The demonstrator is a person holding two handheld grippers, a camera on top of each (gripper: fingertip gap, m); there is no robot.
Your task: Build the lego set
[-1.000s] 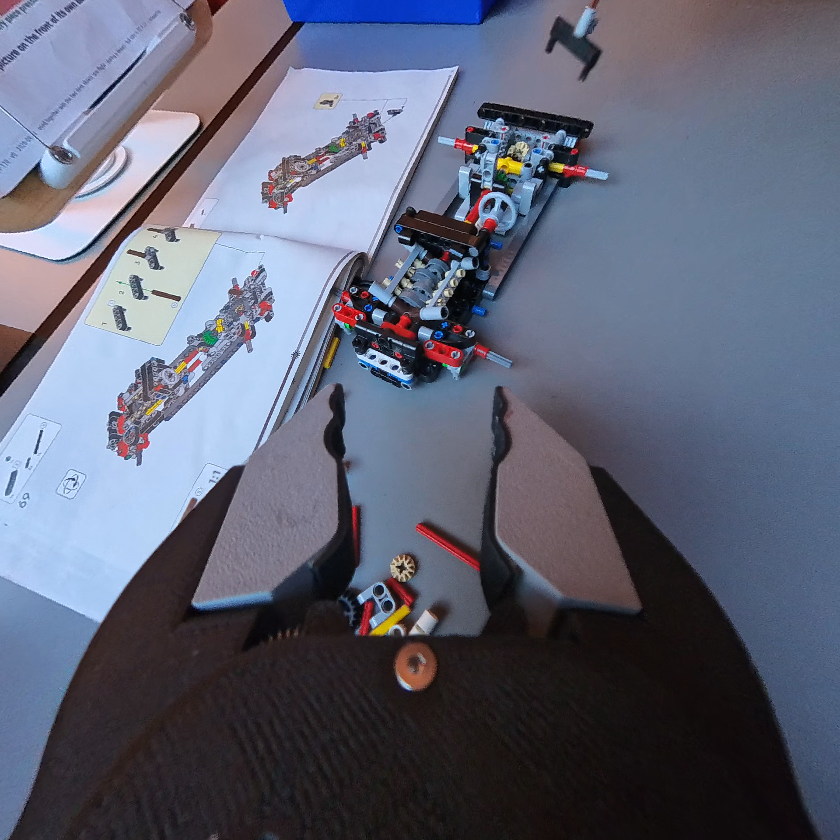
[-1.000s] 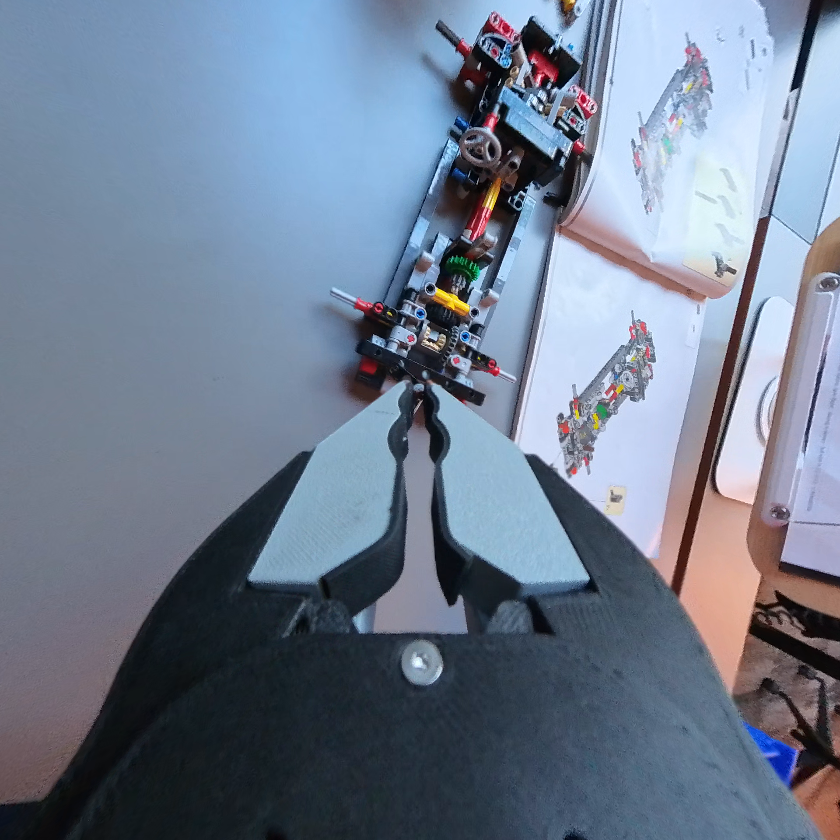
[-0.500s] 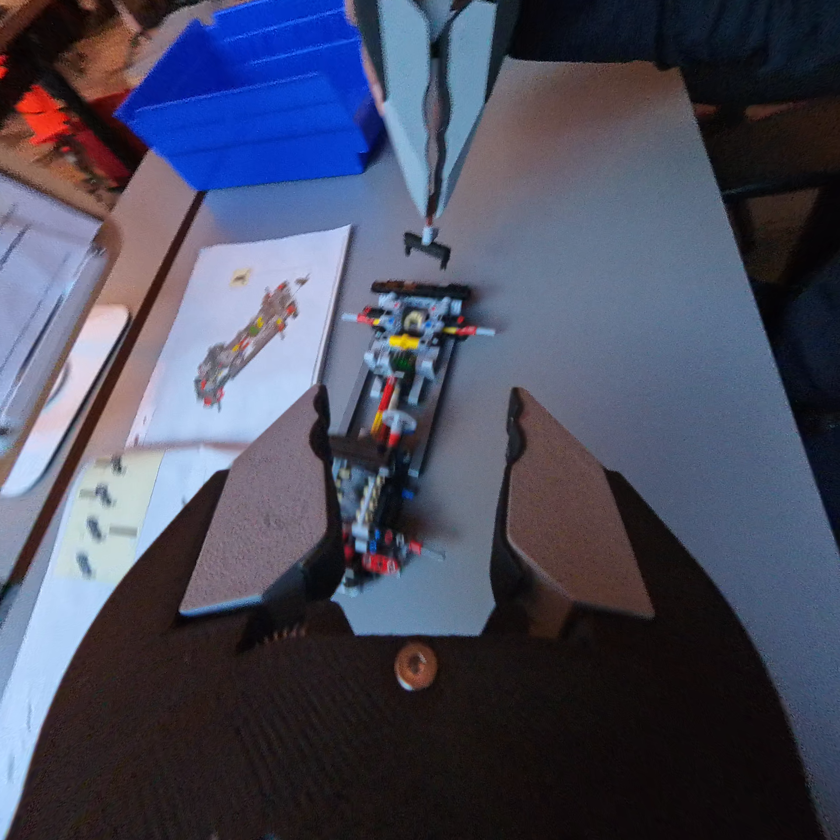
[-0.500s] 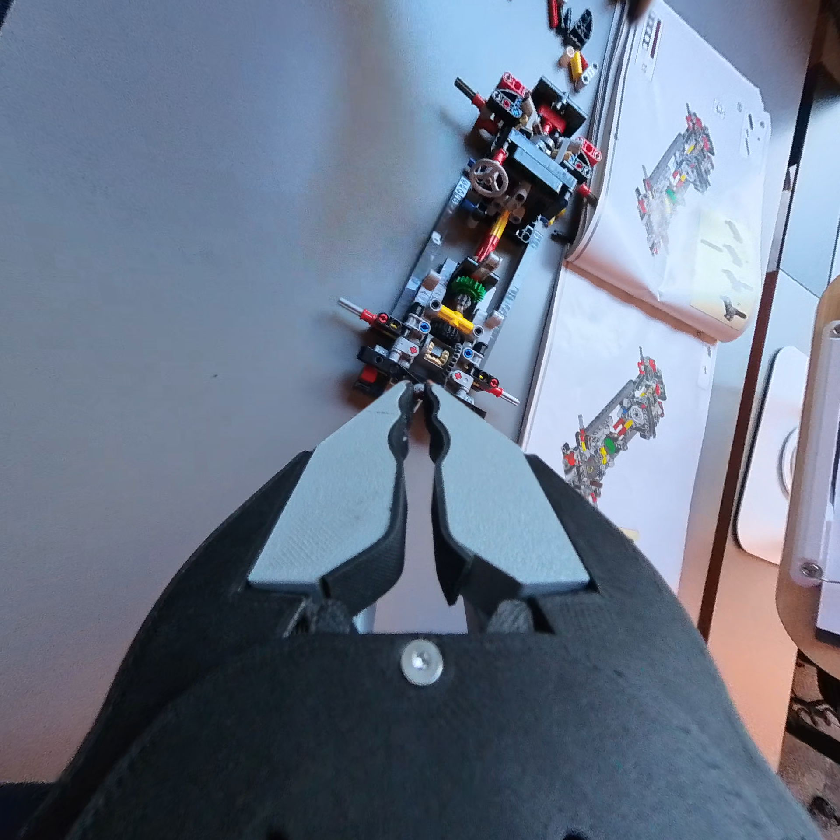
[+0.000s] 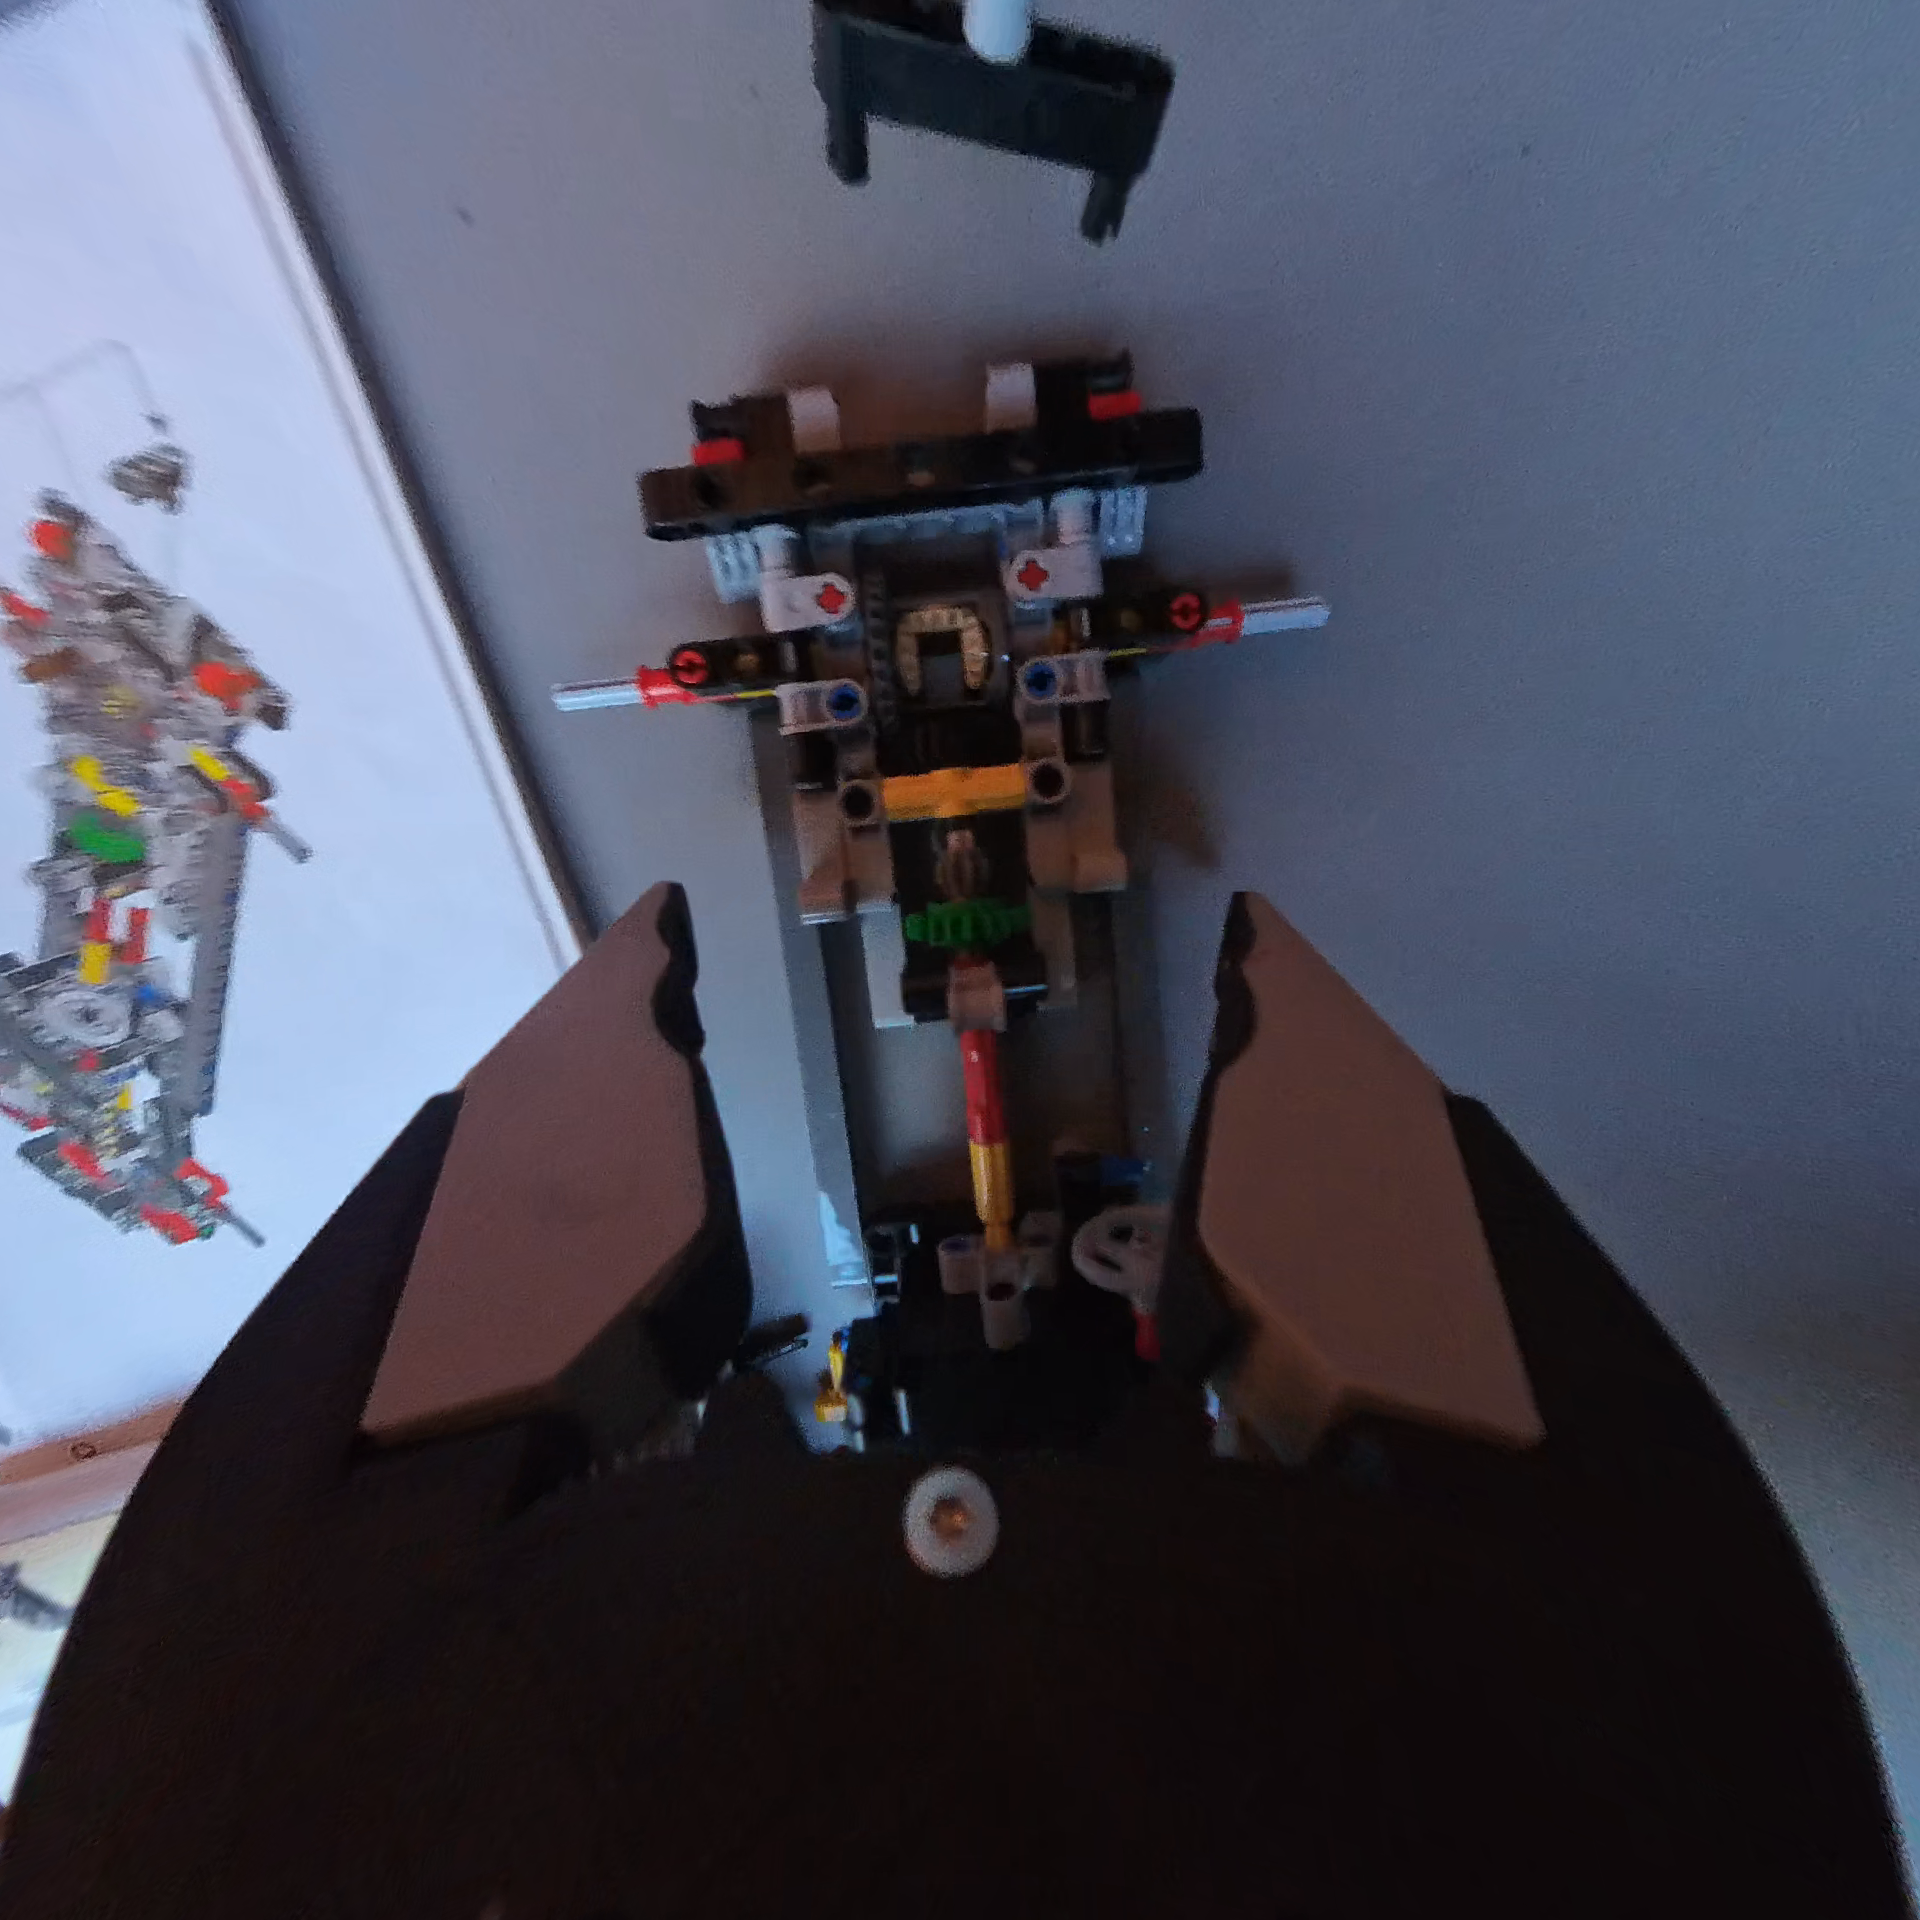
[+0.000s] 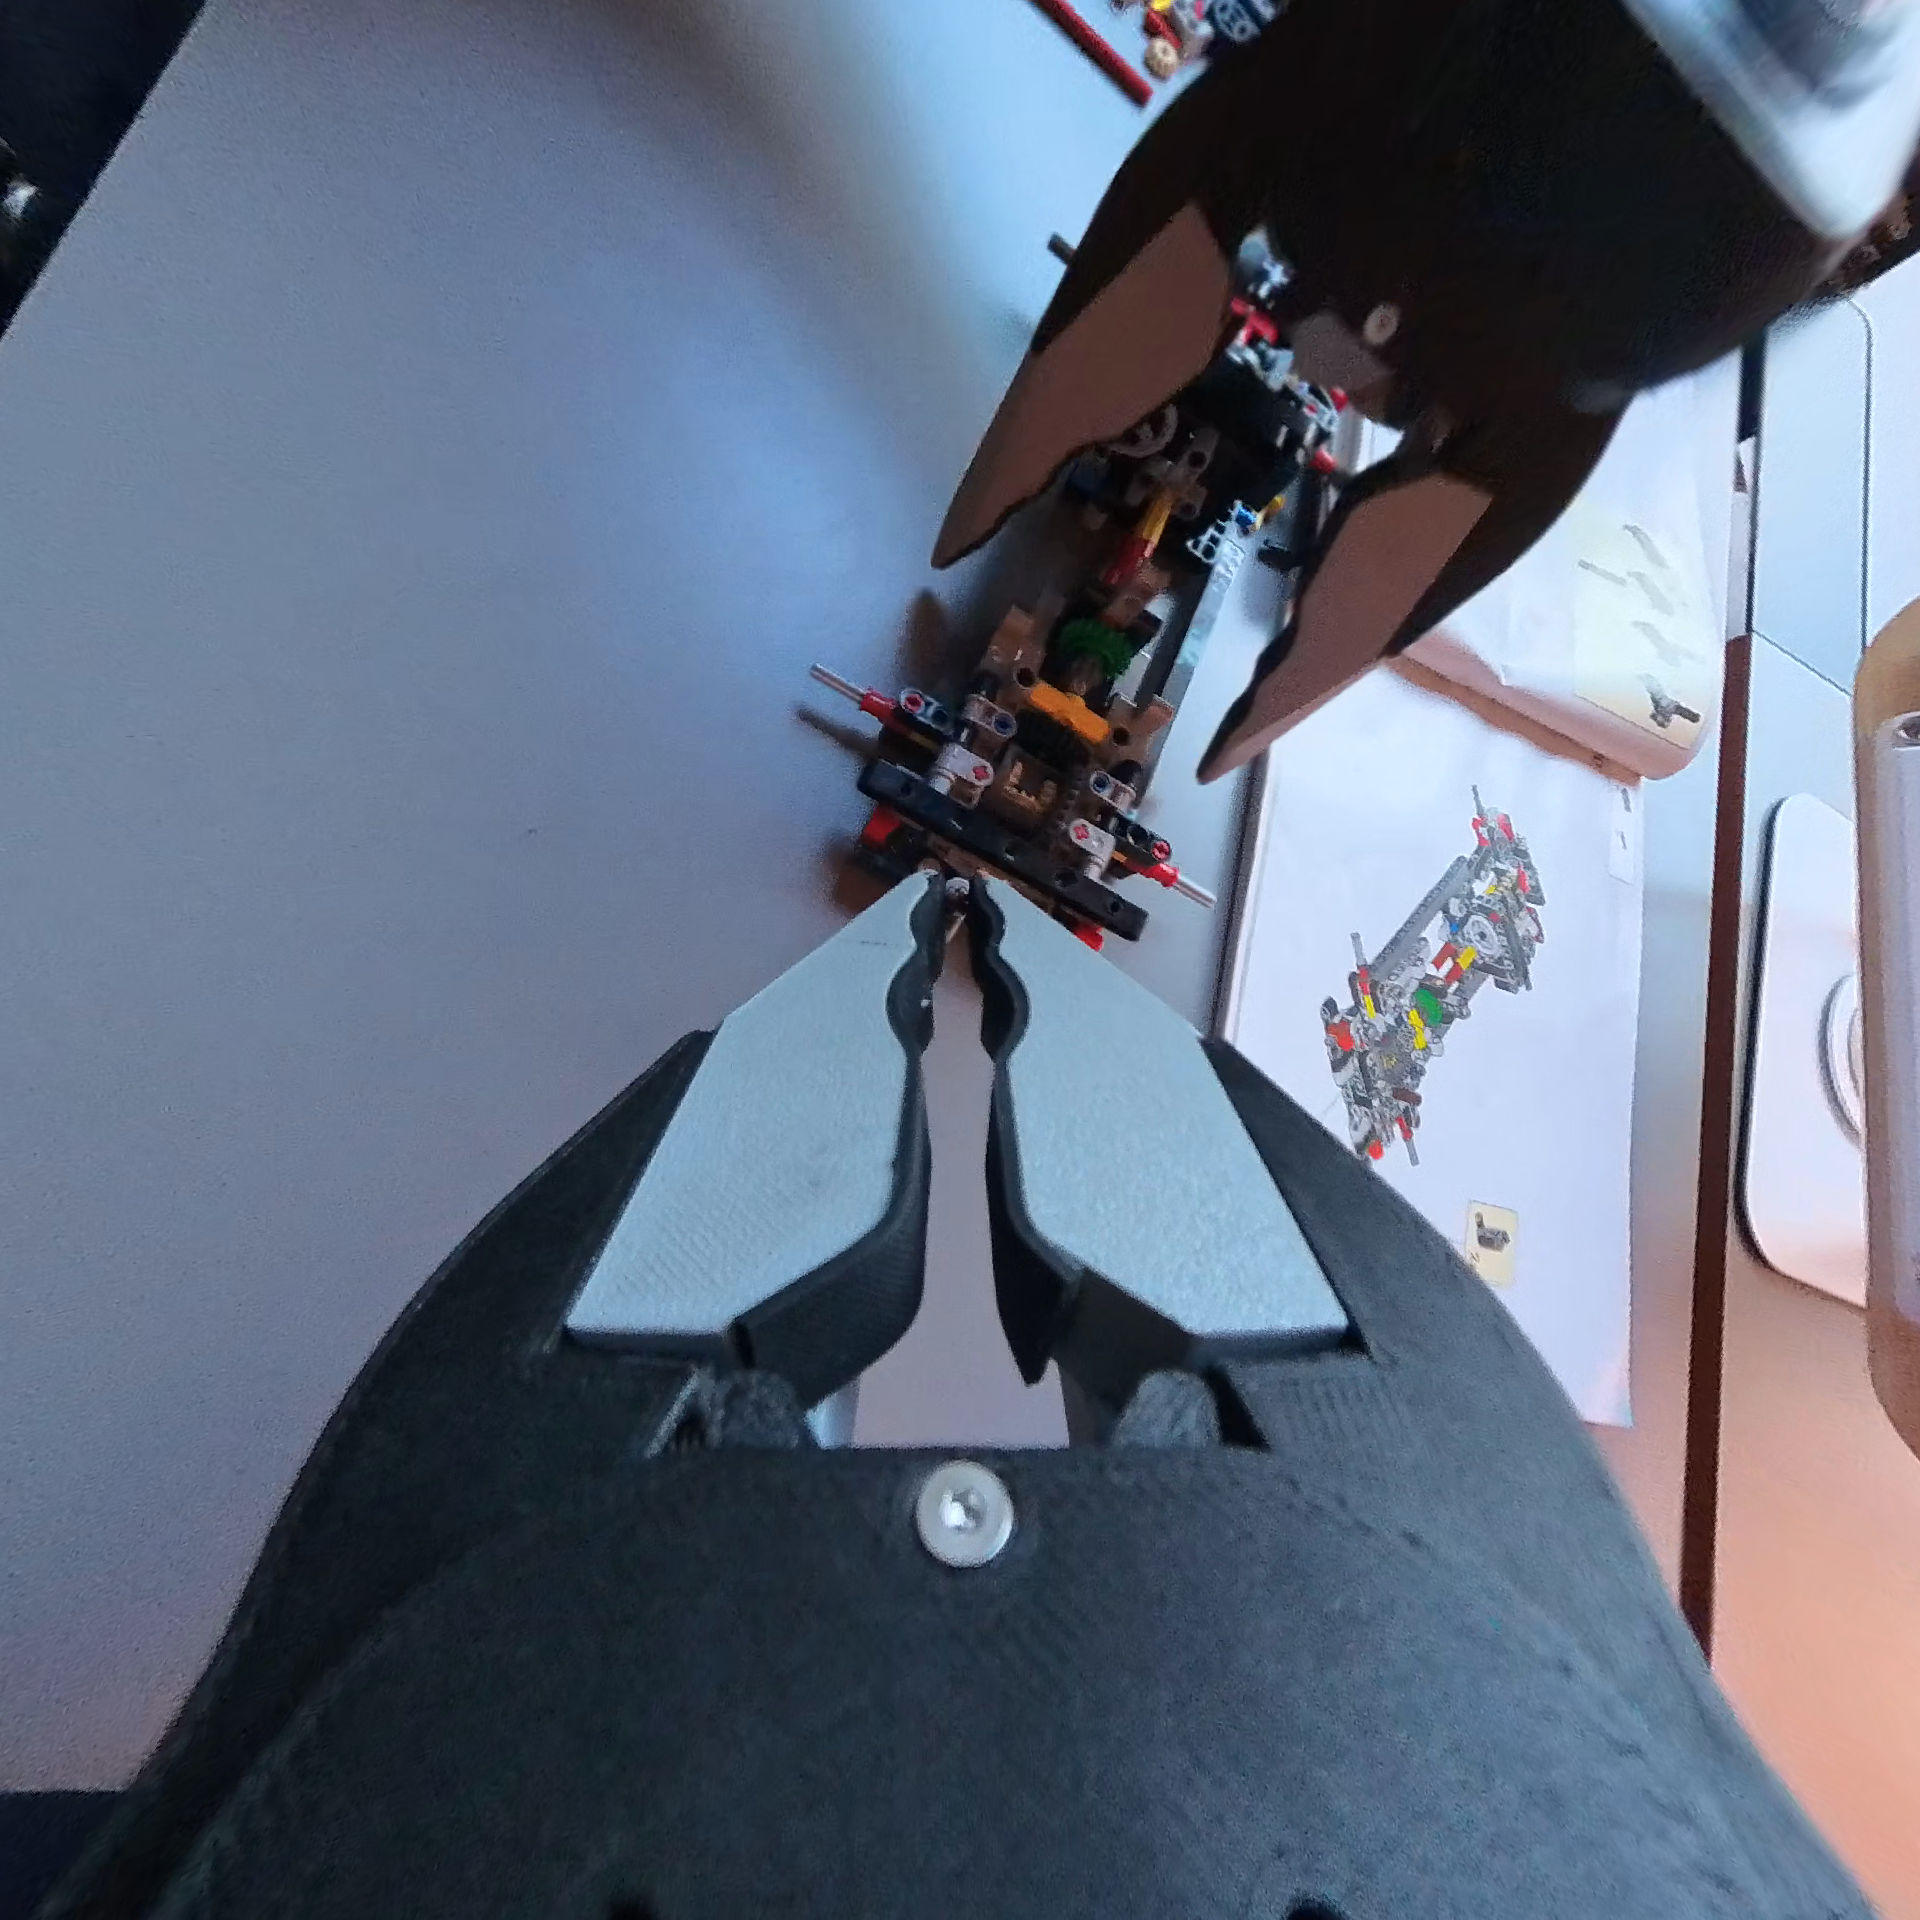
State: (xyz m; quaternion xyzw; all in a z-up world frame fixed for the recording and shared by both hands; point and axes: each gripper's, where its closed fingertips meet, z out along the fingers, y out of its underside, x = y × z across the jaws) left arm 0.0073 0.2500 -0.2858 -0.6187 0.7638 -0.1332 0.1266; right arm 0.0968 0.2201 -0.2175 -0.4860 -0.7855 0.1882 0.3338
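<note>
A toy building-brick car chassis (image 5: 956, 644) lies on the grey table (image 5: 1558, 520). My left gripper (image 5: 954, 909) is open wide and hangs low over the chassis. Its fingers stand on either side of the frame with a gap to it on both sides. The right wrist view shows the same left gripper (image 6: 1075, 665) over the chassis (image 6: 1039, 758). My right gripper (image 6: 954, 891) is shut on a small grey pin (image 6: 951, 891), just off the chassis's black end beam. In the left wrist view that pin carries a black bracket piece (image 5: 997, 94), held above the table beyond the chassis.
An open instruction booklet (image 5: 260, 727) lies beside the chassis and also shows in the right wrist view (image 6: 1455, 987). Loose small pieces (image 6: 1174, 31) lie past the far end. A white stand base (image 6: 1808, 1039) sits on the wooden surface at the right. Tip to tip, the grippers are about 12 cm apart.
My left gripper has swung from the loose pieces to over the chassis, come down close, and its jaws have widened. My right gripper stays shut on the pin near the end beam.
</note>
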